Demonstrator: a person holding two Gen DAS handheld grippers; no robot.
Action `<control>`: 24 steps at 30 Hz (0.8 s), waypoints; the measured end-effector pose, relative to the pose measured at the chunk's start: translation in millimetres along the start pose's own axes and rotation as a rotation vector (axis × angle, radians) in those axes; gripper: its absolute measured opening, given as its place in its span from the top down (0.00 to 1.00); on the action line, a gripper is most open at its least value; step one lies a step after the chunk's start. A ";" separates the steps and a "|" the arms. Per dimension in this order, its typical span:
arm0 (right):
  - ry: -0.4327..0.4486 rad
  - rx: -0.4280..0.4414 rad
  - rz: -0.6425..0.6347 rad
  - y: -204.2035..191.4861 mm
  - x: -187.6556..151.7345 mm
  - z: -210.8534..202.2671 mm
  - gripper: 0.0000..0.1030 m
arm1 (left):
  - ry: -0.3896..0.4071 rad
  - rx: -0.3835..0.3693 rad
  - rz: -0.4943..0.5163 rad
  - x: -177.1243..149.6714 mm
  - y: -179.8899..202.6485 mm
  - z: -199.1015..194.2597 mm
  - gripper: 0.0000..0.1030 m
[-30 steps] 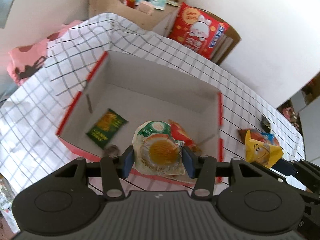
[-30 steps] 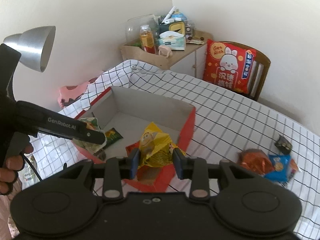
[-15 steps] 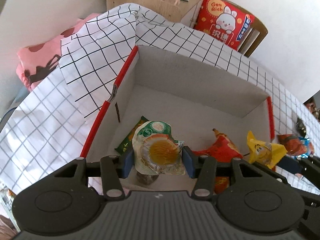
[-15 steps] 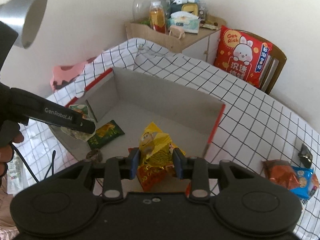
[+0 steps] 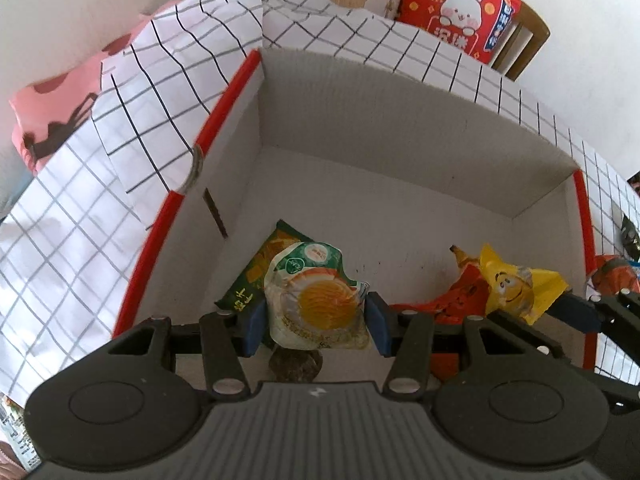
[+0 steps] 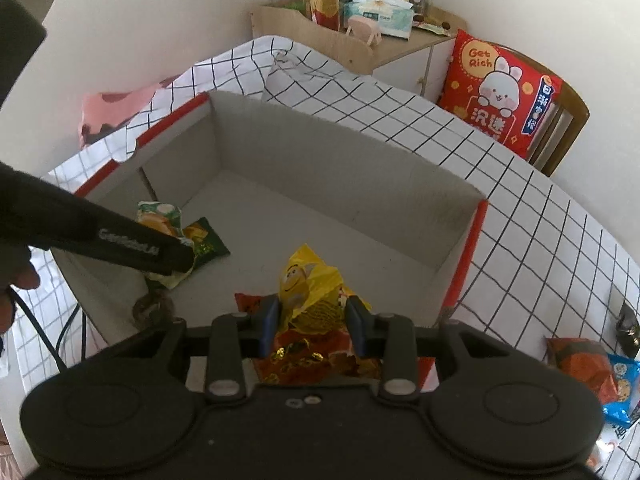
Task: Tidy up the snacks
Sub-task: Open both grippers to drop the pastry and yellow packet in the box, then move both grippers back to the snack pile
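Judging by the box (image 6: 460, 276), sorting is midway: a green packet (image 6: 206, 242) and red packet (image 5: 460, 300) lie inside. The left gripper (image 5: 314, 322) is clamped on an egg pouch (image 5: 316, 300), the right gripper (image 6: 314, 322) on a yellow packet (image 6: 308, 288), both over the box; two snacks (image 6: 592, 372) remain outside it.

We see a clear egg-print snack pouch (image 5: 316, 304) and a yellow candy packet (image 6: 310, 284) hanging over the red-edged cardboard box (image 5: 400, 120), where a green packet (image 6: 206, 240) and an orange-red packet (image 5: 460, 296) lie.
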State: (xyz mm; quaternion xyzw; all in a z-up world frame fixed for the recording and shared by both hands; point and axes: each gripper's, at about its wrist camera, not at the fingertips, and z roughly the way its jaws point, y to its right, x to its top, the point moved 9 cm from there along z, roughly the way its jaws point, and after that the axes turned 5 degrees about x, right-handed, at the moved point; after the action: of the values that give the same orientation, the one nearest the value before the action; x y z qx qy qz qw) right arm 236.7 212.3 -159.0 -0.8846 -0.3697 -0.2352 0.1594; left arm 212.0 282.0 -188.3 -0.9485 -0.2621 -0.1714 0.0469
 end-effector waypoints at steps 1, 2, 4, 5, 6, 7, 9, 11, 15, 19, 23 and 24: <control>-0.001 0.000 -0.001 0.1 0.3 0.2 0.66 | -0.005 0.001 -0.003 -0.8 -0.1 2.2 0.49; -0.002 0.002 0.000 0.2 0.6 0.2 0.65 | -0.009 0.004 -0.004 -1.4 -0.1 3.8 0.49; -0.004 0.004 0.001 -0.2 1.3 0.3 0.64 | -0.013 0.006 -0.005 -2.5 0.4 5.6 0.48; -0.006 0.005 0.001 -0.5 0.9 0.2 0.63 | -0.015 0.003 -0.006 -3.1 0.5 6.2 0.48; -0.007 0.006 0.002 -0.7 0.5 0.0 0.62 | -0.014 0.001 -0.007 -2.9 0.2 6.8 0.48; -0.007 0.006 0.003 -0.6 0.3 -0.1 0.63 | -0.008 0.001 -0.006 -2.9 0.1 6.2 0.49; -0.005 0.008 0.010 -0.2 -0.4 -1.1 0.62 | 0.002 -0.004 -0.008 -3.7 0.8 3.2 0.49; -0.003 0.015 0.016 -0.1 -0.9 -2.7 0.61 | 0.013 -0.013 -0.013 -4.1 0.9 -0.9 0.49; 0.012 0.026 0.022 -0.8 -1.4 -11.9 0.56 | 0.047 -0.021 -0.011 -6.8 0.4 -12.6 0.47; 0.034 0.045 0.032 -2.6 -1.2 -24.9 0.51 | 0.082 -0.034 -0.010 -10.6 0.4 -27.4 0.46; 0.065 0.060 0.036 -3.8 -1.7 -42.0 0.44 | 0.120 -0.048 -0.005 -14.6 0.9 -43.1 0.46; 0.076 0.065 0.039 -3.6 -1.9 -47.7 0.41 | 0.130 -0.050 -0.002 -15.4 1.1 -47.3 0.46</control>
State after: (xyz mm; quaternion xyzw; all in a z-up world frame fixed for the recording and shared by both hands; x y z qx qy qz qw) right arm 218.7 191.9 -119.7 -0.8765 -0.3536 -0.2531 0.2067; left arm 186.0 265.2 -149.4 -0.9360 -0.2551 -0.2392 0.0398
